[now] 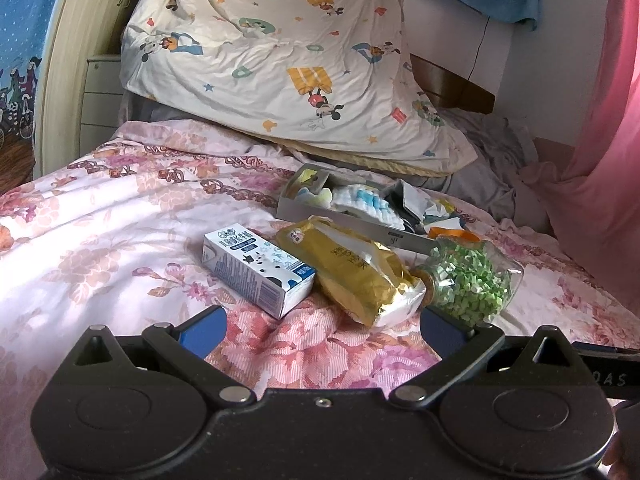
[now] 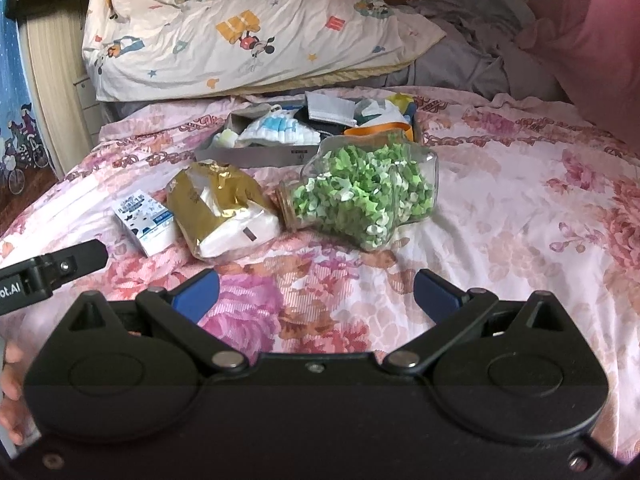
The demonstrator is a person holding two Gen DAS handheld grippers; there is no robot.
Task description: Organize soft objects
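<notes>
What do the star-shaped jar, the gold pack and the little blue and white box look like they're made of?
Jar: clear glass or hard plastic, glossy, green contents visible; the stopper looks like cork. Gold pack: thin shiny crinkled film over white tissue. Box: printed cardboard, sharp folded edges.

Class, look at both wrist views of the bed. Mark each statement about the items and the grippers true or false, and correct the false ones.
1. The glass jar of green paper stars stands upright. False: it lies on its side, its cork end toward the gold tissue pack.
2. The gold tissue pack lies between the milk carton and the jar. True.
3. The left gripper is clamped on the milk carton. False: it is open and holds nothing, short of the carton.
4. The grey tray behind the three items holds folded cloths and papers. True.
5. The right gripper is open and empty above the floral bedspread. True.
</notes>
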